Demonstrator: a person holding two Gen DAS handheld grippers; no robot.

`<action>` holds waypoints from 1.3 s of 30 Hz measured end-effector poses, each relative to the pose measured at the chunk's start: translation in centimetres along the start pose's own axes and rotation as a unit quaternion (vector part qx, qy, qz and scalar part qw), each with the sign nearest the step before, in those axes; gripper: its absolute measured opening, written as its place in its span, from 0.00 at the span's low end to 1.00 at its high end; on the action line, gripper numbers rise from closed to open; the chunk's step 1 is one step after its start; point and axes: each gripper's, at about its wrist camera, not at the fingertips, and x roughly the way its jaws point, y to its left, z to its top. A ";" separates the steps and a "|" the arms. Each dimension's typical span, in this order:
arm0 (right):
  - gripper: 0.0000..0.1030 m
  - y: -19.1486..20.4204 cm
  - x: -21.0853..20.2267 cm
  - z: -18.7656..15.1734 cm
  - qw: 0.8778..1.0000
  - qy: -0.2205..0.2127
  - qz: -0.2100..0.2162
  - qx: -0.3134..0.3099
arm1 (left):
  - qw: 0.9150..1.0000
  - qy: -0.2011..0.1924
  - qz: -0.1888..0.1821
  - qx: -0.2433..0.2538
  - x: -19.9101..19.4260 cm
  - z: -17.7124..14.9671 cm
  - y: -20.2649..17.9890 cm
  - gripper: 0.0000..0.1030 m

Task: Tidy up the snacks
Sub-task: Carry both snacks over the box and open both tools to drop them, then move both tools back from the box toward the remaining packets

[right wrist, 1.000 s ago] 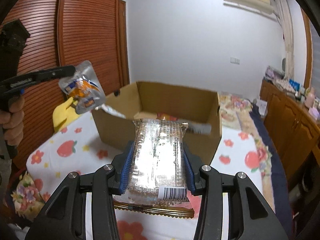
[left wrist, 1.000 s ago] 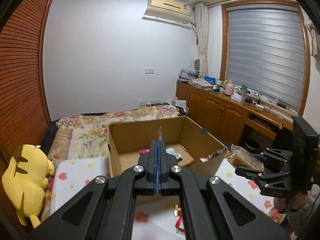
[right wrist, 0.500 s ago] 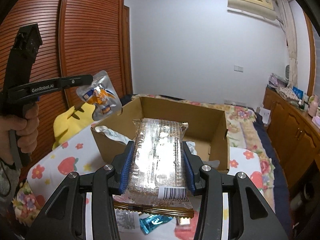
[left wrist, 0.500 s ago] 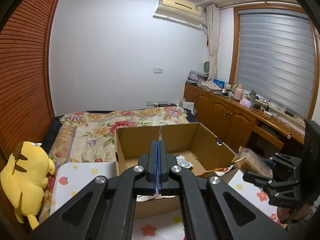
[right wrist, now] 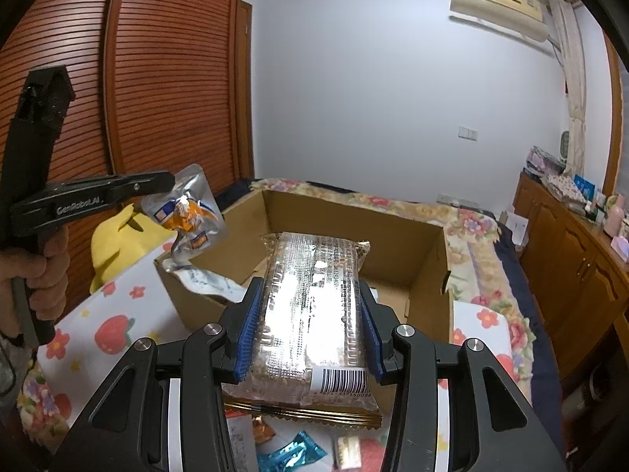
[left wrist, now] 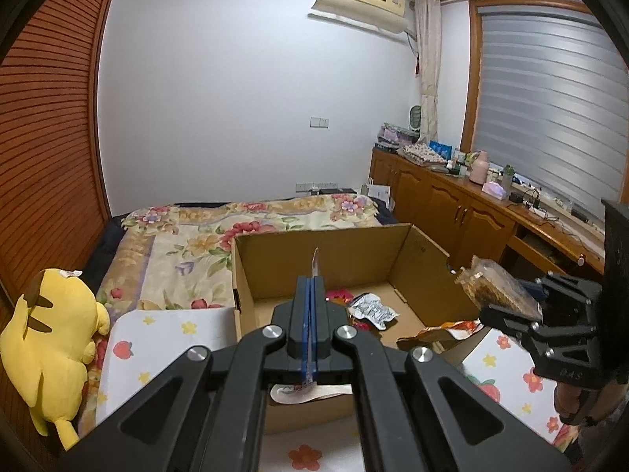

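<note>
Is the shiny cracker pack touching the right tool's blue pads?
Touching. In the right wrist view, the cracker pack sits squeezed between the right tool's blue pads, both sides pressing it.

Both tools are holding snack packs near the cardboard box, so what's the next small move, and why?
Probably ease the left tool forward a little and open it. Its silver foil pouch with orange print hangs about over the near left corner of the open brown cardboard box, which already holds snacks. The right tool grips a clear-wrapped cracker pack just short of the box.

The box floor is half hidden behind the left gripper; wrappers below the right gripper are cut off and blurred.
</note>
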 end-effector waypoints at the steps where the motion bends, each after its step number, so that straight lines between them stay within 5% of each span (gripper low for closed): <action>1: 0.43 0.0 0.4 0.1 1.000 0.005 -0.002 -0.001 | 1.000 0.001 0.001 0.000 0.2 -0.2 0.2 0.00; 23: 0.44 -1.6 6.0 -0.8 0.998 0.056 -0.023 0.017 | 0.999 0.039 0.006 -0.014 2.6 -2.8 1.1 0.01; 29: 0.47 -2.0 6.3 -0.9 0.998 0.057 -0.020 0.029 | 0.999 0.039 0.003 -0.004 2.3 -2.9 0.5 0.14; 32: 0.50 -2.1 5.9 -0.8 0.998 0.052 -0.019 0.033 | 0.999 0.035 0.000 -0.003 2.0 -2.9 0.4 0.34; 39: 0.56 -2.1 3.8 -0.4 0.999 0.025 -0.015 0.034 | 0.999 0.041 0.001 0.006 1.2 -3.4 -0.4 0.37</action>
